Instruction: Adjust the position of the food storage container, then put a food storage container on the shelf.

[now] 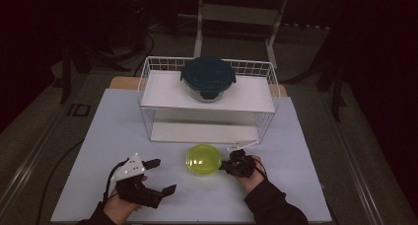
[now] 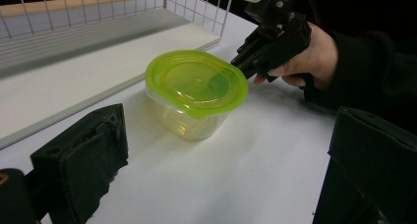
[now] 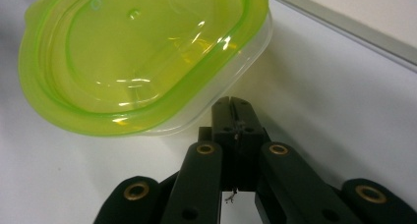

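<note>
A clear tub with a lime-green lid [image 1: 203,159] stands on the white table in front of the wire rack. My right gripper [image 1: 223,166] is at the tub's right side with its jaws shut together and nothing between them. In the right gripper view the joined tips [image 3: 231,105] sit just under the lid's rim [image 3: 147,62]; whether they touch the tub wall I cannot tell. My left gripper [image 1: 161,176] rests left of the tub, open wide and empty. In the left gripper view the tub [image 2: 195,91] lies ahead of the spread jaws, with the right gripper [image 2: 237,62] beyond it.
A white wire rack [image 1: 148,77] with two shelves stands behind the tub. On its upper shelf sits a glass container with a dark blue clip lid [image 1: 207,77]. The table's front edge [image 1: 187,219] runs close below both hands. The surroundings are dark.
</note>
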### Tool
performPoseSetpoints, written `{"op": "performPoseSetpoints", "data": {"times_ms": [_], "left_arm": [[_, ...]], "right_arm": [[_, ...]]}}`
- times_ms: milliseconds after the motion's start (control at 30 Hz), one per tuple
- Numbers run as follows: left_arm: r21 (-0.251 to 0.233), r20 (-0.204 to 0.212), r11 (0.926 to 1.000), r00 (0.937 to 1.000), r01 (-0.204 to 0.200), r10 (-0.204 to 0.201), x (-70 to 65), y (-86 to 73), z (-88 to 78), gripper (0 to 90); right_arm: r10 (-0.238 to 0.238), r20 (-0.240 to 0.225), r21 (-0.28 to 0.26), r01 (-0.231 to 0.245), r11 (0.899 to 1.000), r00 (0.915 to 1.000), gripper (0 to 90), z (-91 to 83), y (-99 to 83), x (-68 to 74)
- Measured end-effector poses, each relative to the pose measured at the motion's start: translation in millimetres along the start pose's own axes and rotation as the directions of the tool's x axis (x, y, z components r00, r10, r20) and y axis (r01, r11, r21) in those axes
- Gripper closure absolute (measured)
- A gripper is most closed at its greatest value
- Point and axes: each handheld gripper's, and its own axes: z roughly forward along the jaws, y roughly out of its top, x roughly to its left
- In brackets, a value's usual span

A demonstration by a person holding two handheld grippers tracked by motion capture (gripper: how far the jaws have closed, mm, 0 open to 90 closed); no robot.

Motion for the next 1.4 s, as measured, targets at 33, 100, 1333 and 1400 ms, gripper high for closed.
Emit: {"op": "performPoseSetpoints", "data": {"times_ms": [33,100,1333,1400], "left_arm": [[0.001,-0.001,1.0,1.0,-0.001,0.001,-0.1,0.0,0.2,0.9],[0.002,0.001,1.0,1.0,-0.003,0.003,-0.3,-0.1,0.5,0.9],[0.094,0.032,0.9859,0.9894,0.138,-0.142,25.5,27.0,27.4,1.0],[0.141,0.005,0.974,0.9837,0.177,-0.18,29.0,28.8,36.8,1.1]], "right_arm": [[-0.002,-0.001,-0.002,0.002,1.0,1.0,90.0,0.7,0.8,0.0],[-0.005,-0.002,-0.003,0.005,1.0,1.0,90.0,2.1,2.4,0.5],[0.204,-0.093,-0.132,-0.215,0.968,0.9746,42.0,-65.2,11.0,-0.7],[0.221,-0.097,-0.114,-0.231,0.966,0.9705,38.9,-61.3,13.0,-0.2]]}}
